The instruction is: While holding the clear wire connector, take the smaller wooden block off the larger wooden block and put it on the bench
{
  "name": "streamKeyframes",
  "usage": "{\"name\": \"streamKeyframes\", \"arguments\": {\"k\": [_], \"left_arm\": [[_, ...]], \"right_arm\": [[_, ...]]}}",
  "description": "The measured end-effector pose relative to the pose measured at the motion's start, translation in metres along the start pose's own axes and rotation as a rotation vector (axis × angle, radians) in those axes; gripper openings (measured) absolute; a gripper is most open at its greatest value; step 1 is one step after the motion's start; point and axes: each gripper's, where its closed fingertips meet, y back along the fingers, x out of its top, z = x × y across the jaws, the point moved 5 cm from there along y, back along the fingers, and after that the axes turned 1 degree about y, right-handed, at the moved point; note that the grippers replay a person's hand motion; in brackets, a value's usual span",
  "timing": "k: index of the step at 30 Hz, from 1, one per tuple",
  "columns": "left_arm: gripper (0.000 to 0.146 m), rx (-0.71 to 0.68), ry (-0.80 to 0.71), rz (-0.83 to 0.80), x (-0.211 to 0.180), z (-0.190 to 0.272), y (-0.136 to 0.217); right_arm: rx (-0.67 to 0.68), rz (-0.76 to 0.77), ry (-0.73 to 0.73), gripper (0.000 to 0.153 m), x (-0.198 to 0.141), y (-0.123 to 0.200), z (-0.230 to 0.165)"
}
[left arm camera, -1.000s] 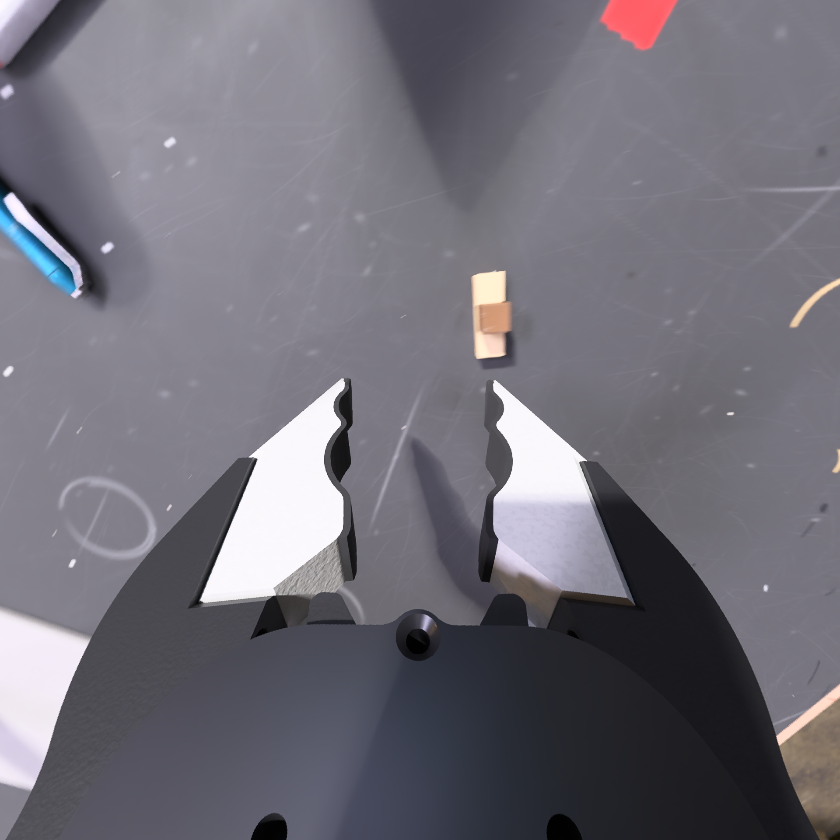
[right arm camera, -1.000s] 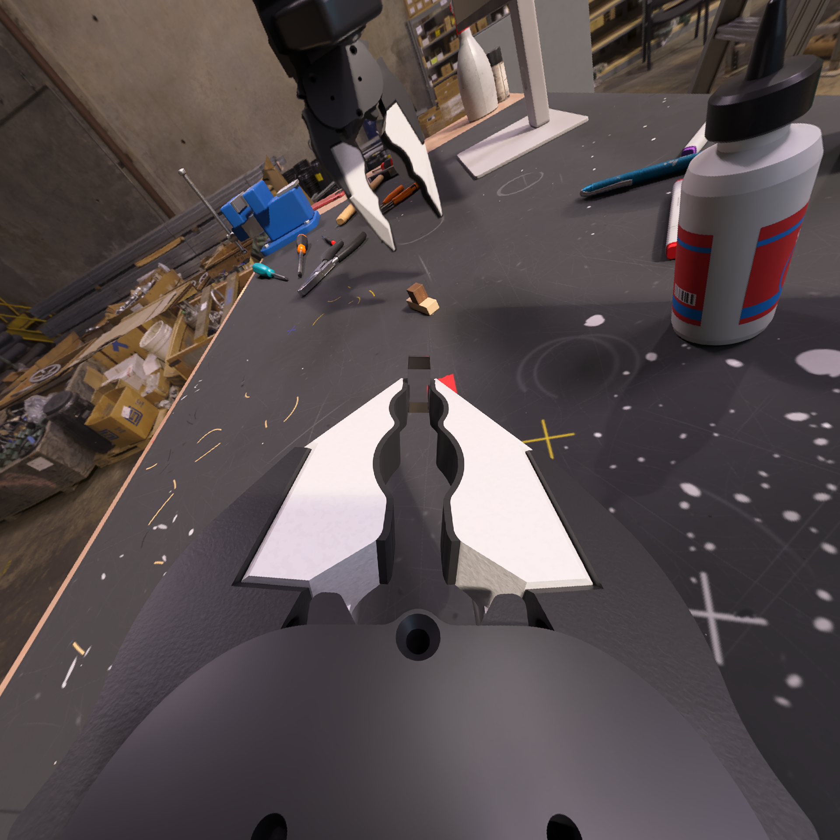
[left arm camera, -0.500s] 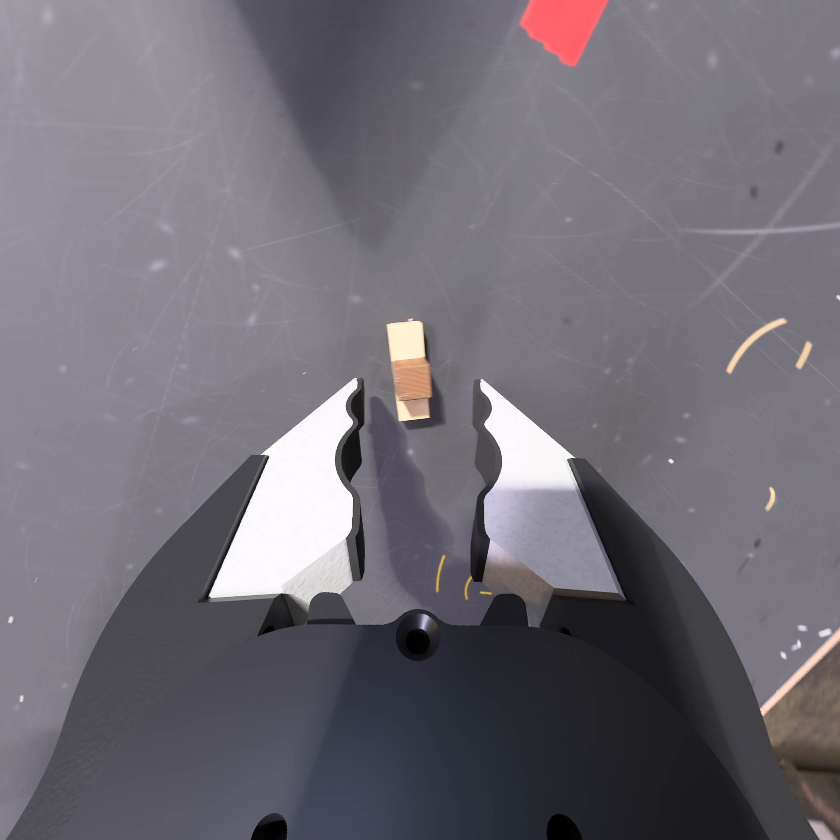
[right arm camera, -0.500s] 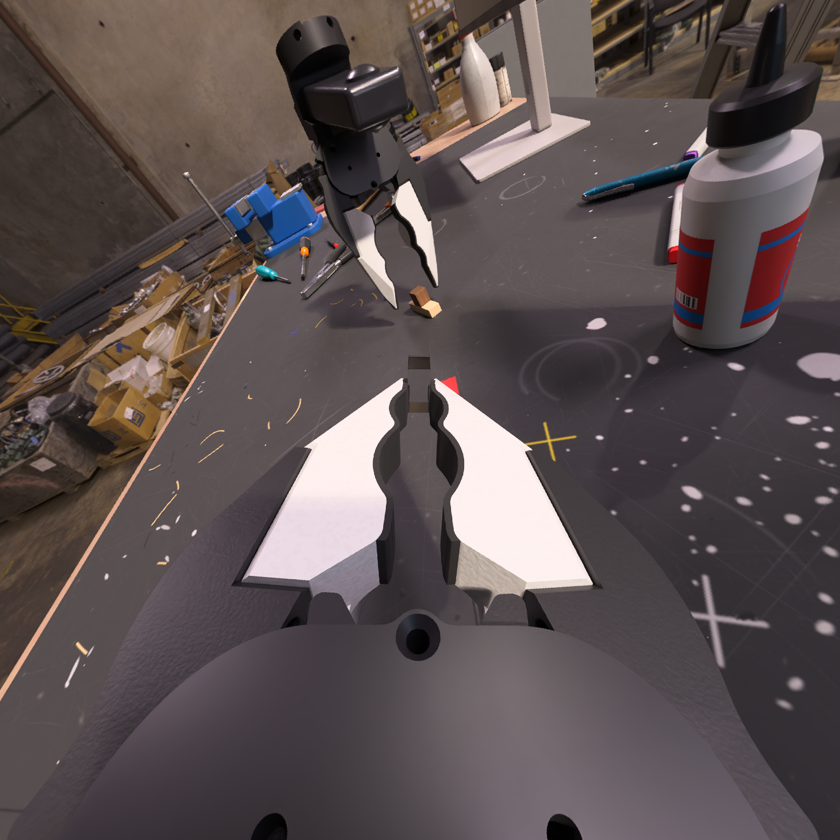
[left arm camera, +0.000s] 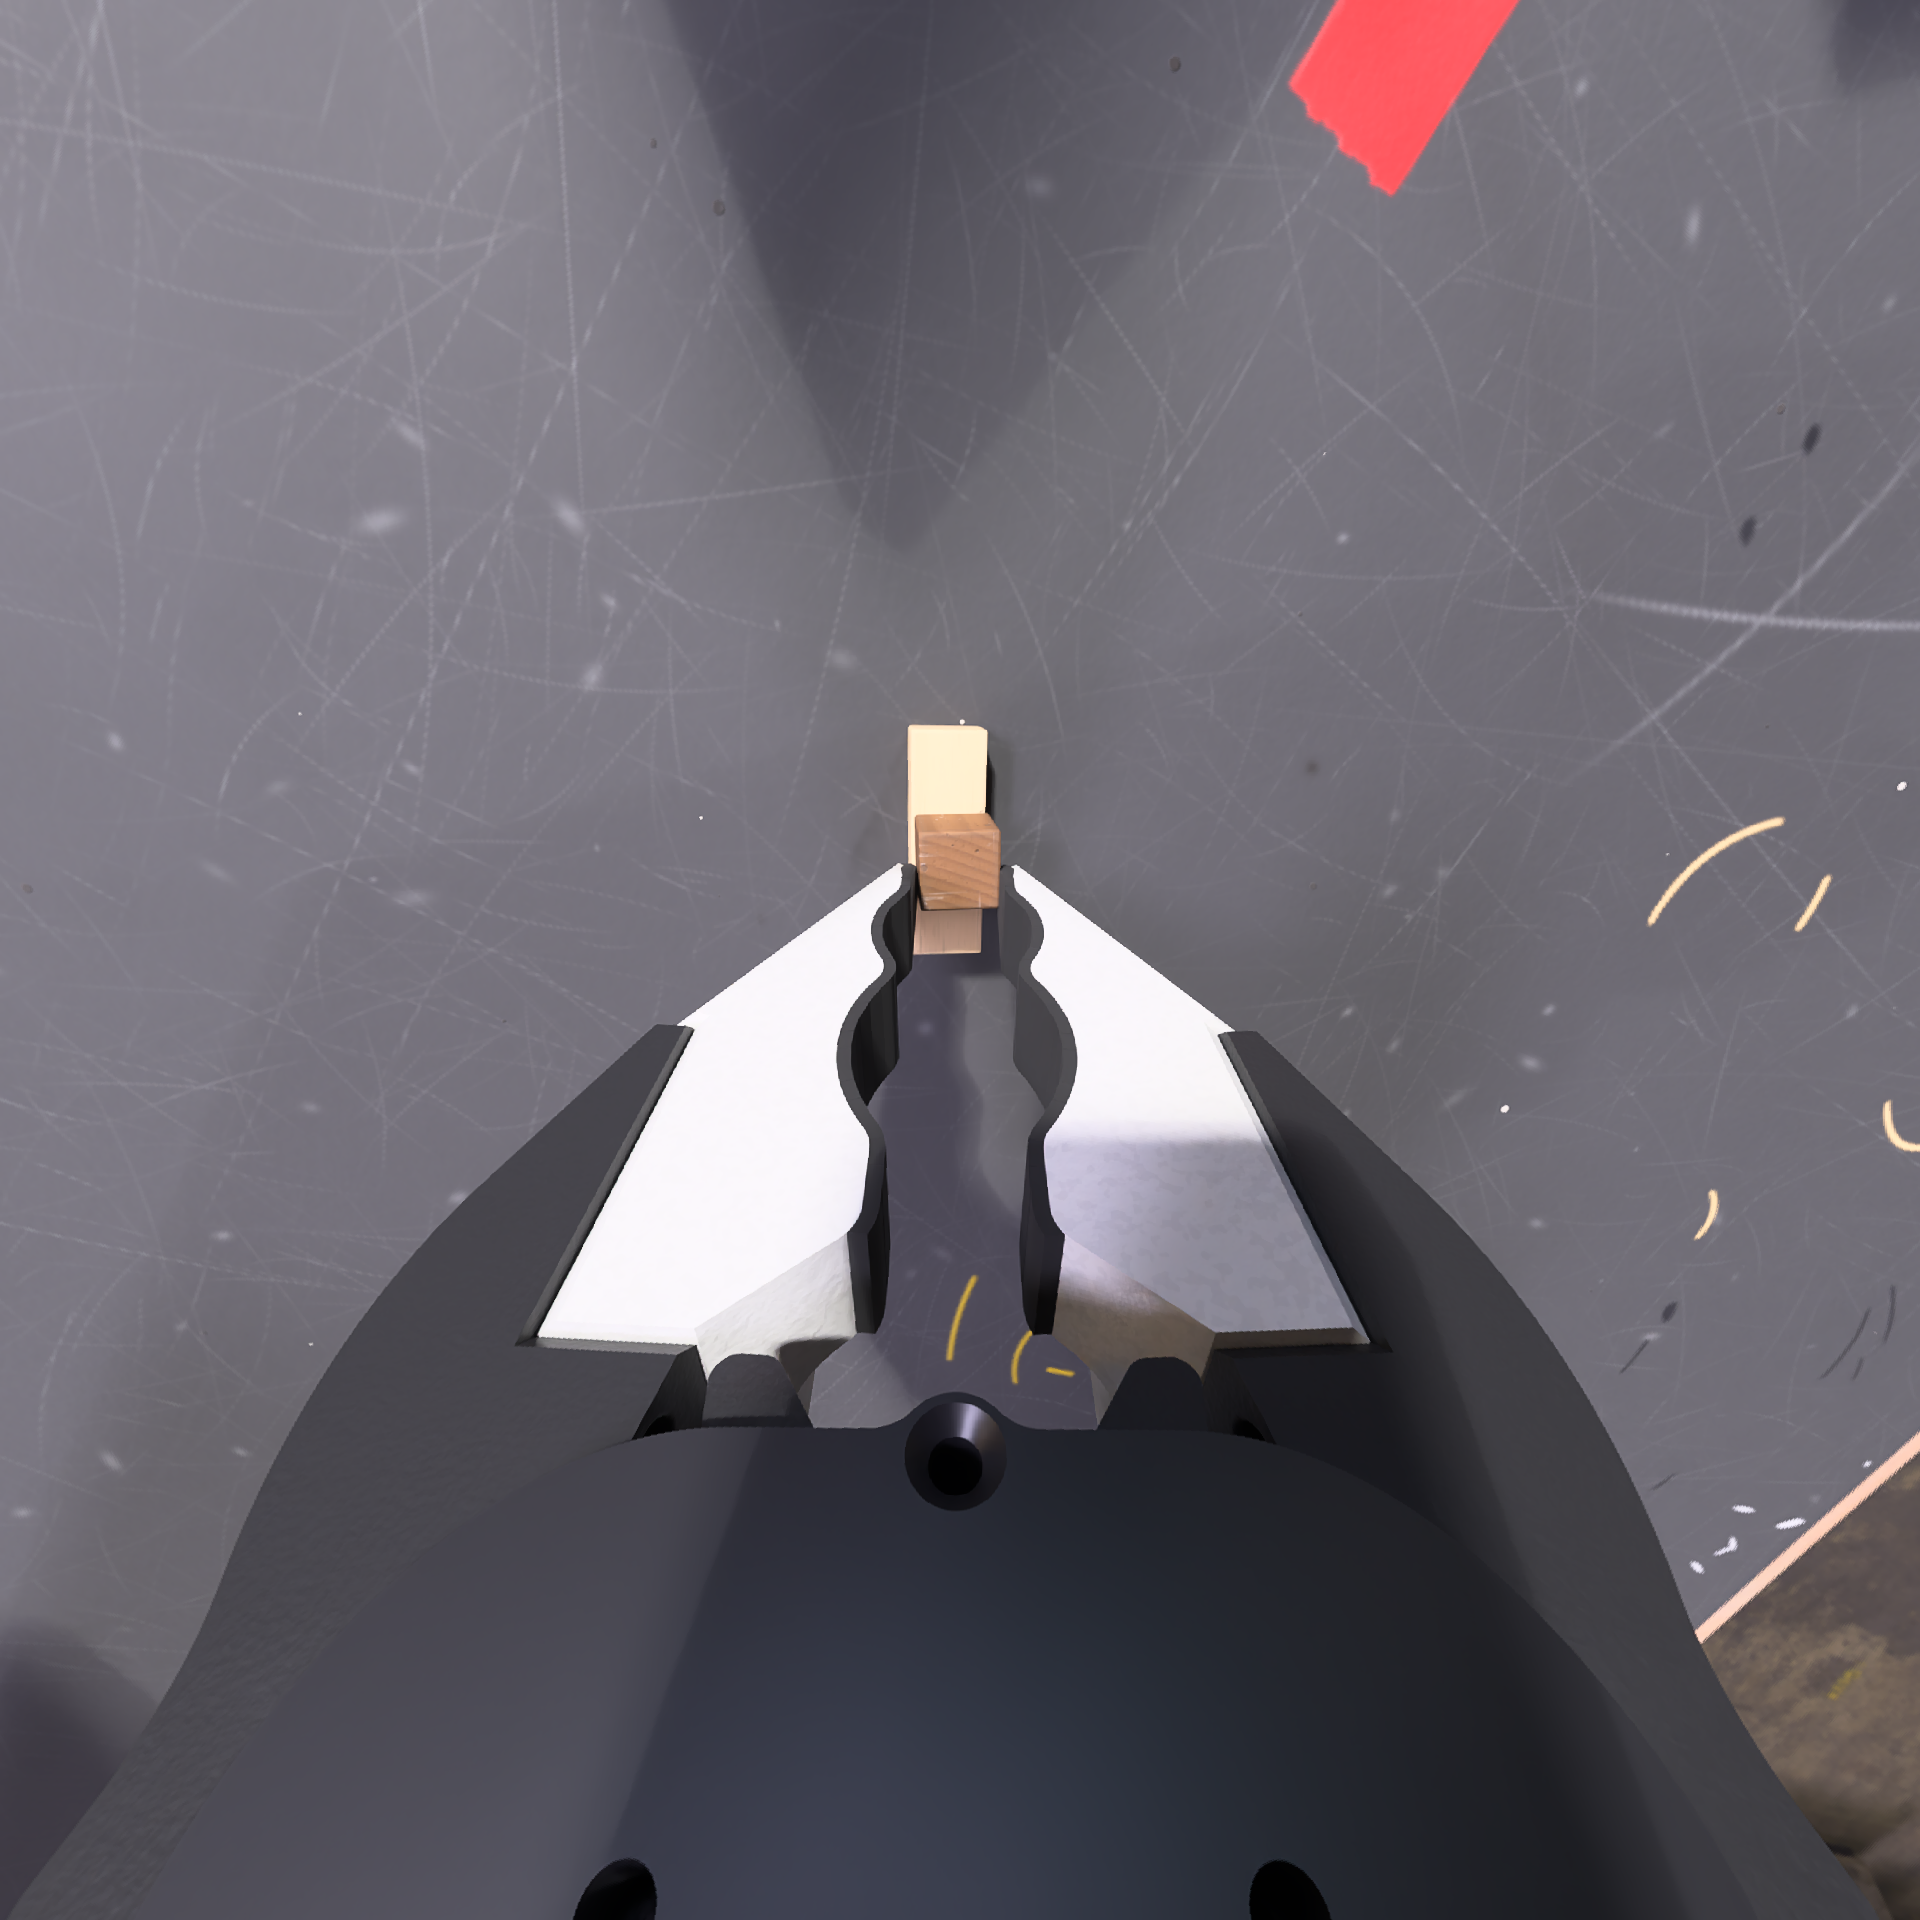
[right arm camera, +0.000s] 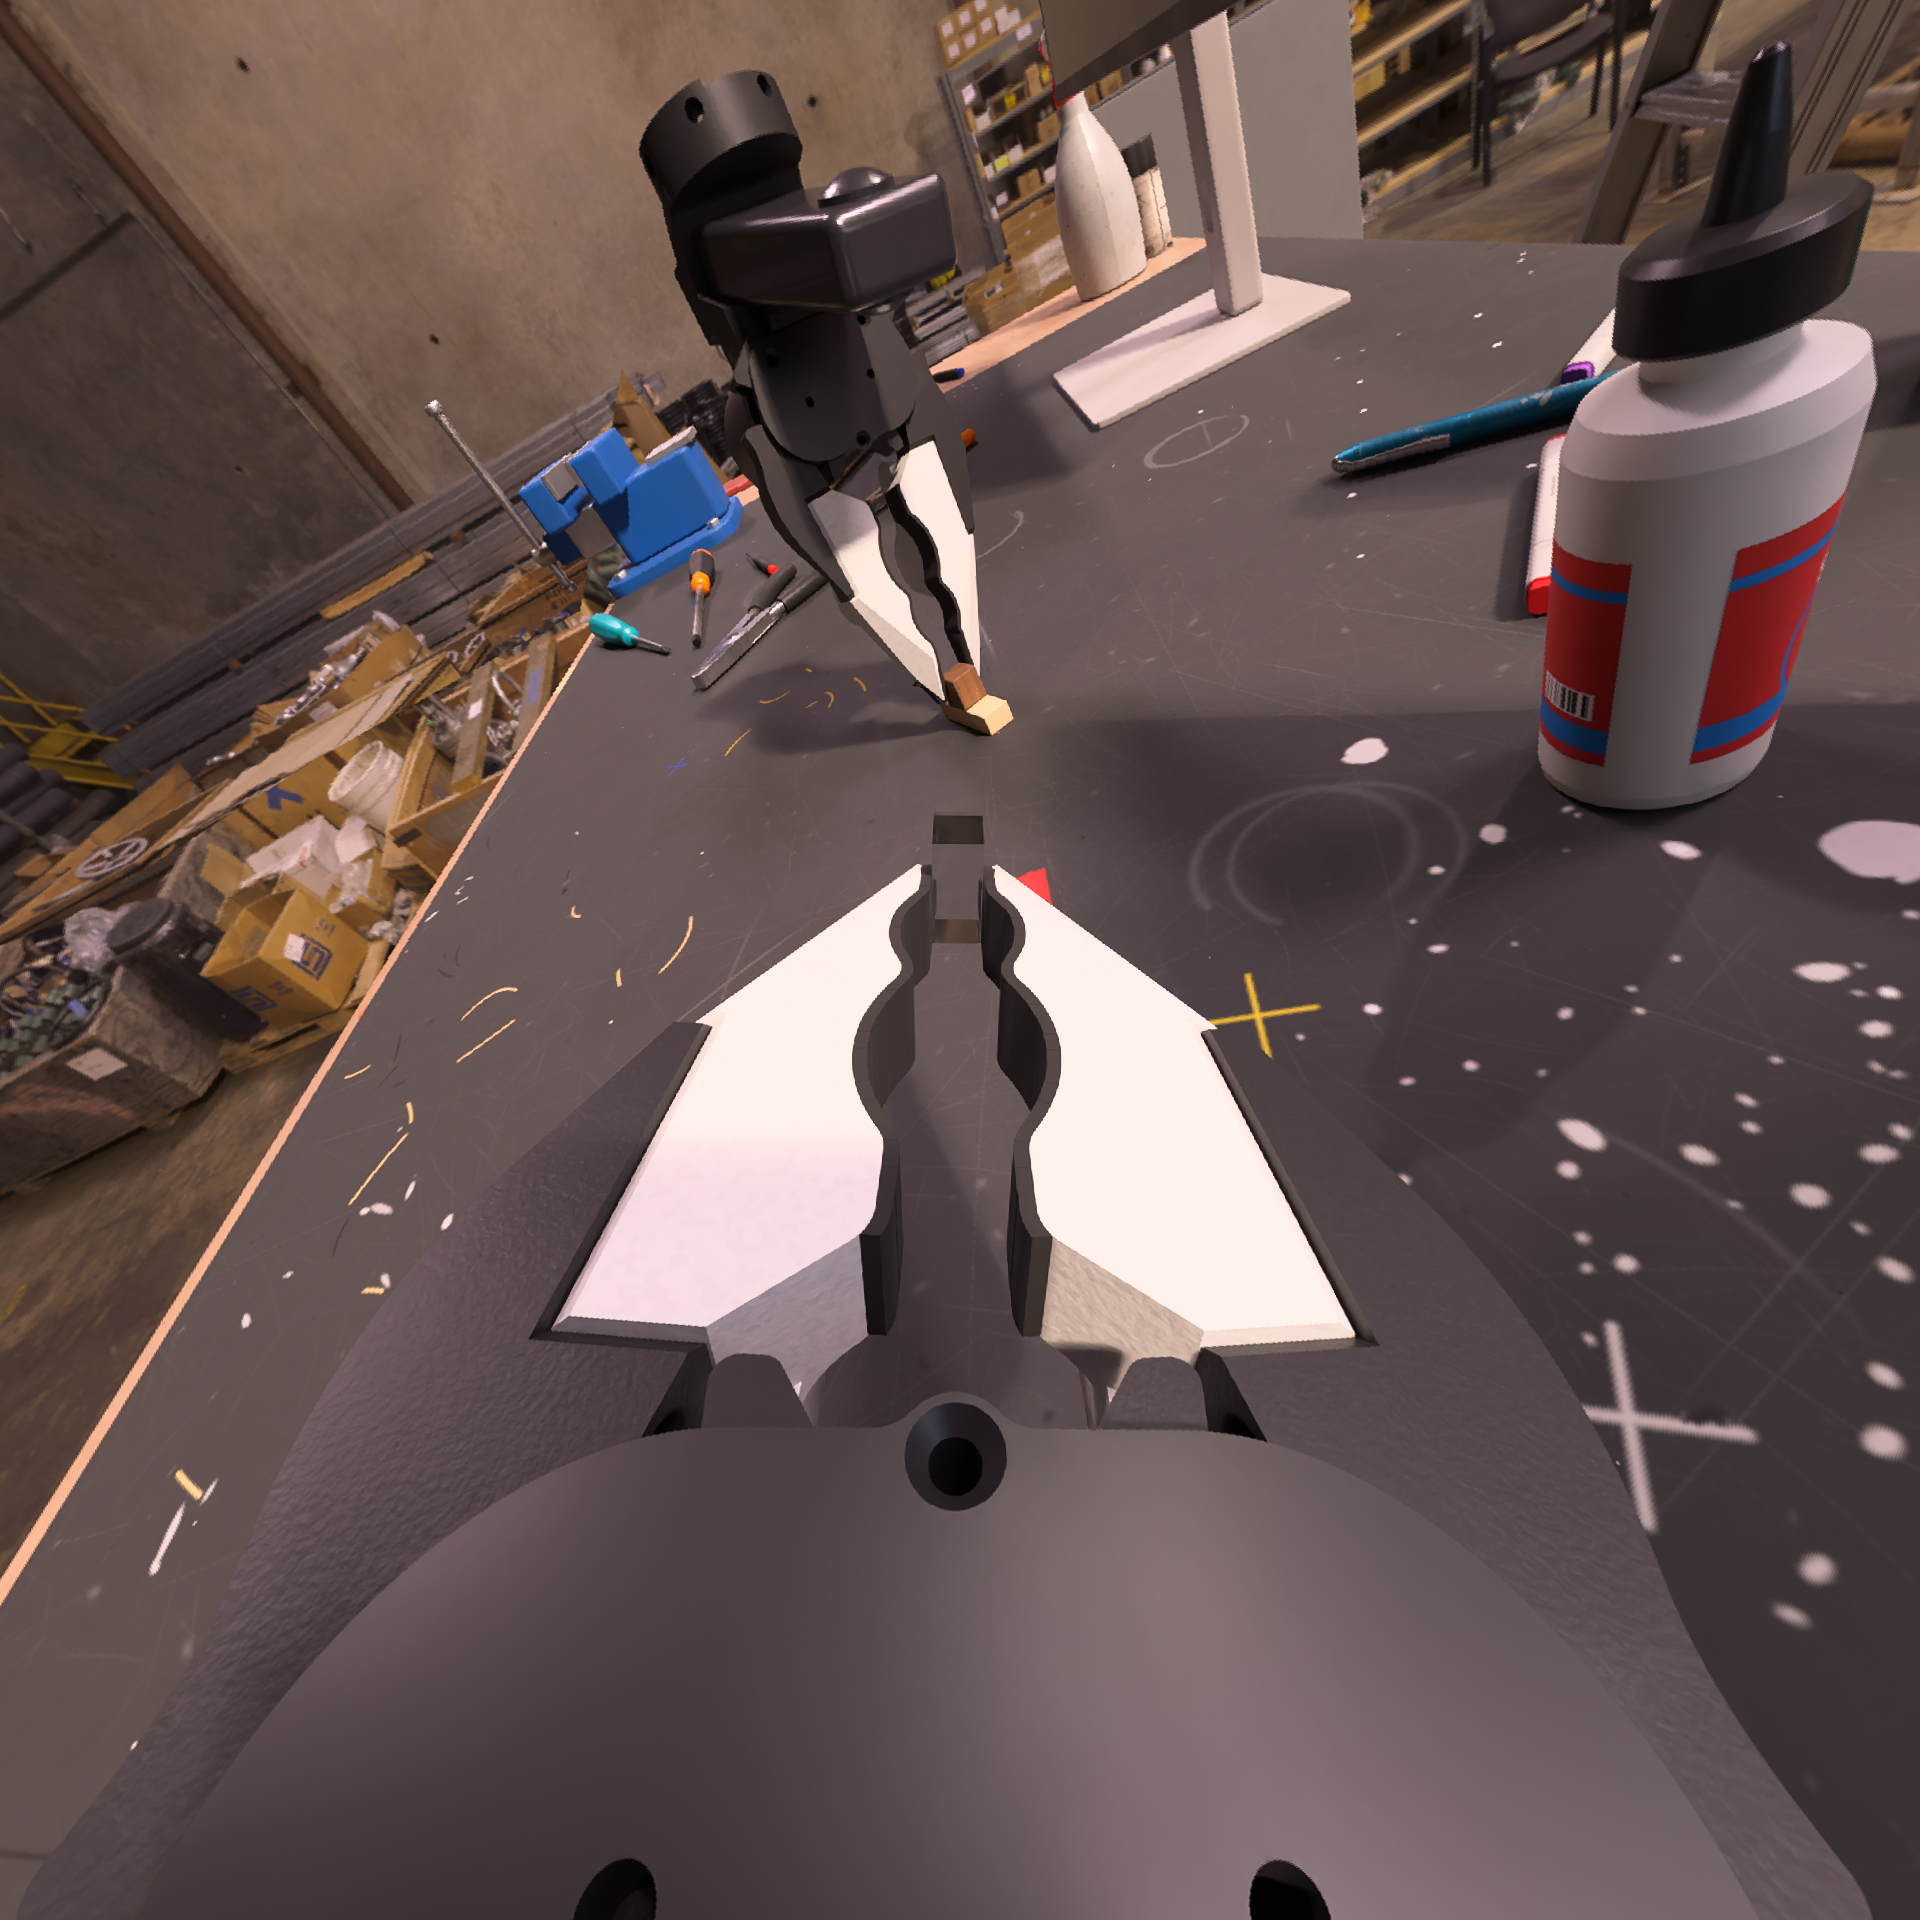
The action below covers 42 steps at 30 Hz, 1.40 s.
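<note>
The left gripper (left arm camera: 954, 883) points down at the dark bench (left arm camera: 416, 520), its two white fingers drawn in on either side of the smaller wooden block (left arm camera: 957, 860), which sits right between the fingertips (left arm camera: 896, 883) and looks gripped by them; that darker block is still on top of the larger wooden block (left arm camera: 945, 764), a pale piece that runs ahead of the tips and shows again just behind them; the pale block lies flat on the bench; ahead and to the right of this gripper lies a strip of red tape (left arm camera: 1387, 88), and thin yellow shavings (left arm camera: 1714, 862) are scattered off to its right; the right gripper (right arm camera: 957, 899) hangs low over the bench with its fingers narrowed onto the clear wire connector (right arm camera: 957, 883), a small see-through piece clamped between the tips and sticking out a little ahead of them; straight ahead of it, well apart, the left gripper (right arm camera: 951, 665) leans over the two blocks (right arm camera: 977, 701); to the right of the right gripper stands a white glue bottle (right arm camera: 1704, 561) with a black cap, and far ahead to its left sits a blue vise (right arm camera: 634, 504) near the bench edge, with screwdrivers (right arm camera: 698, 597) lying beside it
</note>
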Motion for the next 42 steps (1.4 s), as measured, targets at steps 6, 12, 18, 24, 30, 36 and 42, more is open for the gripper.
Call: {"name": "streamKeyframes", "arguments": {"k": [6,12,18,24,30,36,42], "left_arm": [[0.015,0.035,-0.002,-0.012,-0.006,-0.004,0.006],[0.015,0.062,-0.027,-0.063,-0.016,-0.005,0.026],[0.015,0.115,-0.039,-0.131,-0.025,0.002,0.051],[0.015,0.170,-0.066,-0.152,-0.022,0.012,0.065],[0.015,0.073,-0.169,0.070,0.026,0.068,0.081],[0.015,0.024,-0.296,0.156,0.076,0.129,0.049],[0.015,-0.084,-0.253,0.156,0.096,0.145,-0.009]], "right_arm": [[0.003,0.004,0.002,0.008,0.001,0.000,-0.001],[0.002,0.003,0.004,0.008,0.001,0.000,-0.001],[-0.001,0.000,0.013,0.008,0.002,0.000,-0.002],[-0.004,-0.010,0.026,0.008,0.002,-0.001,-0.004],[-0.018,-0.033,0.013,0.008,-0.002,-0.002,0.001],[-0.021,-0.036,0.019,0.008,-0.002,-0.002,0.000],[-0.028,-0.035,0.034,0.008,0.001,0.000,-0.001]]}}
